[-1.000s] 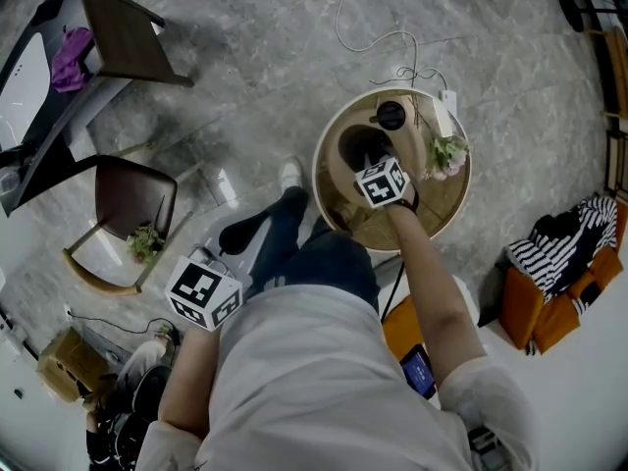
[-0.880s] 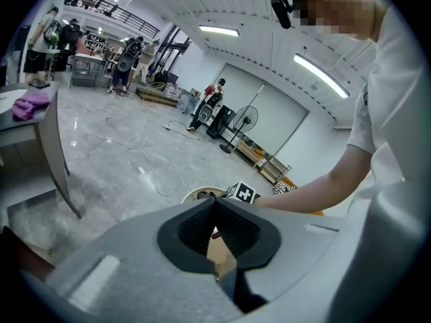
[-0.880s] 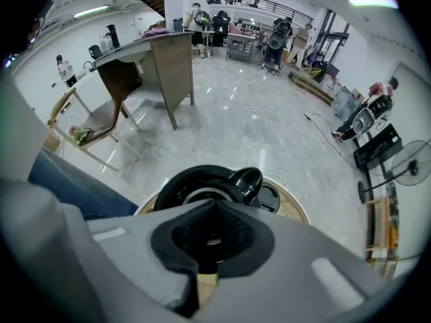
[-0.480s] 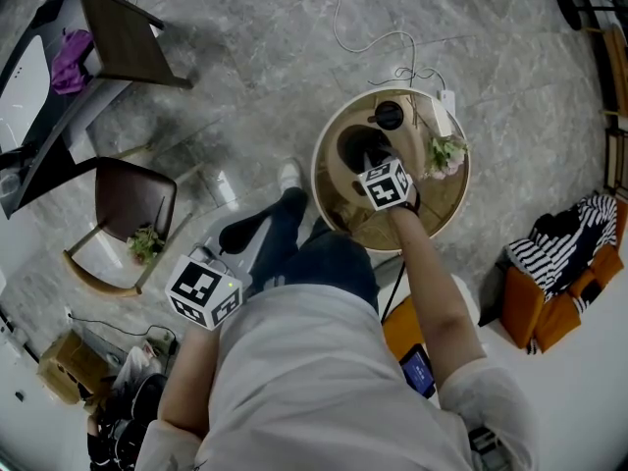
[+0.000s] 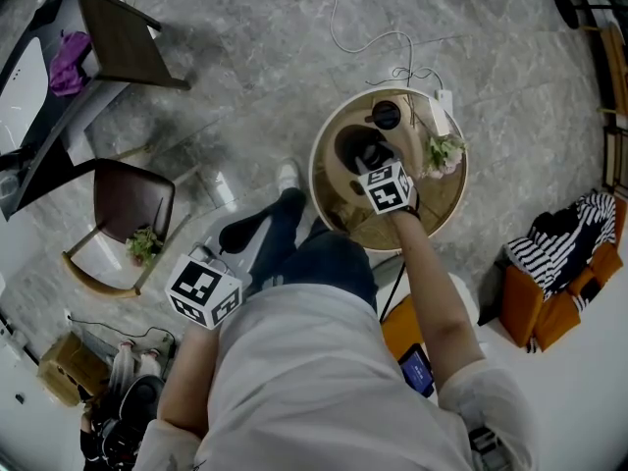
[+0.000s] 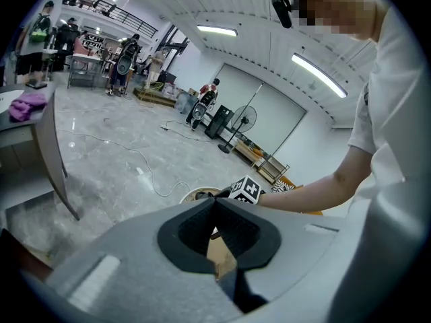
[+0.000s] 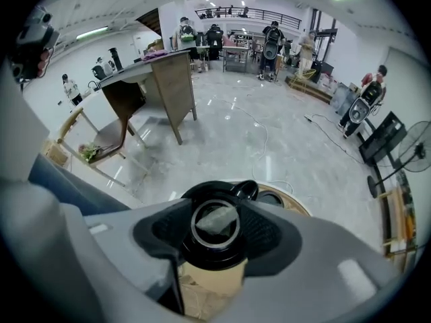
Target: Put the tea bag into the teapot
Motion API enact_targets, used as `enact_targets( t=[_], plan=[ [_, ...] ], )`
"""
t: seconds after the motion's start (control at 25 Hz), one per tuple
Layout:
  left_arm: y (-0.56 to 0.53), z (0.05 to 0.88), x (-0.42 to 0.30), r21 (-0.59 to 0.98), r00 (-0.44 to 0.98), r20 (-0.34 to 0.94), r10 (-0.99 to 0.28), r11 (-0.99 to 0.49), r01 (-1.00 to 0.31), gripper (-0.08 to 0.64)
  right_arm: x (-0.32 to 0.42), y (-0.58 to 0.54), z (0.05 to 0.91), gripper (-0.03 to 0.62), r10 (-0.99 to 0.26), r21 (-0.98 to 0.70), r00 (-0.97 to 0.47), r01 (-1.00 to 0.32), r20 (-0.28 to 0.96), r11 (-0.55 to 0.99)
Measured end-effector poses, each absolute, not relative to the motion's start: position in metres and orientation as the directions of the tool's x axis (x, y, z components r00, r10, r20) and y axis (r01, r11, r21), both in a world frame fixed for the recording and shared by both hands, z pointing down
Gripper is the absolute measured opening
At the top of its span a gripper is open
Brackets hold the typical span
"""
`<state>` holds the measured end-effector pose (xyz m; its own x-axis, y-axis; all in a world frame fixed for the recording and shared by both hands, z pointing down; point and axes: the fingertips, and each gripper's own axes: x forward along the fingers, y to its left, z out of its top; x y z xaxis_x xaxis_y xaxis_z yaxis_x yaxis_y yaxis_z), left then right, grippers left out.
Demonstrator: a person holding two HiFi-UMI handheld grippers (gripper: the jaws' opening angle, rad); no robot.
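A black teapot (image 5: 358, 150) stands open on a round wooden table (image 5: 432, 202), its lid (image 5: 387, 115) lying just behind it. My right gripper (image 5: 376, 165) hangs right over the pot. In the right gripper view its jaws (image 7: 217, 225) are opening on either side of the pot's mouth (image 7: 202, 256). The grey-green tea bag (image 7: 217, 219) sits in that mouth and no pad touches it. My left gripper (image 6: 215, 200) is held low by the person's left hip, away from the table. Its jaw tips meet with nothing between them.
Pink flowers (image 5: 446, 153) and a white block (image 5: 443, 112) sit on the table's right side. Cables (image 5: 373, 42) trail on the floor behind it. A chair (image 5: 132, 204) and a desk (image 5: 108, 37) stand at the left. An orange seat with striped cloth (image 5: 564, 263) is at the right.
The right gripper has stayed over the teapot, shifting only slightly. The left gripper has not moved.
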<state>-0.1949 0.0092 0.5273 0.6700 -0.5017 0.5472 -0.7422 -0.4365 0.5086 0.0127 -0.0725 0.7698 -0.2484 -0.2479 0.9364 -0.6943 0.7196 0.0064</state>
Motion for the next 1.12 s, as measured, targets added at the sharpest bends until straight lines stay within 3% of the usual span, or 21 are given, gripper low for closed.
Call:
enact_targets(
  t=[0.6,1.12],
  plan=[
    [0.008,0.525,-0.19,0.51,0.678,0.541,-0.498,-0.447,-0.735,0.008,0.006,-0.075,0.754,0.325,-0.278,-0.016,-0.302,-0.703,0.912,0.711],
    [0.004,0.524,-0.18,0.514,0.707,0.52,-0.479,-0.486,-0.707,0.008,0.003,-0.068,0.721,0.322,-0.323,-0.078,-0.367,-0.757,0.872,0.649]
  ],
)
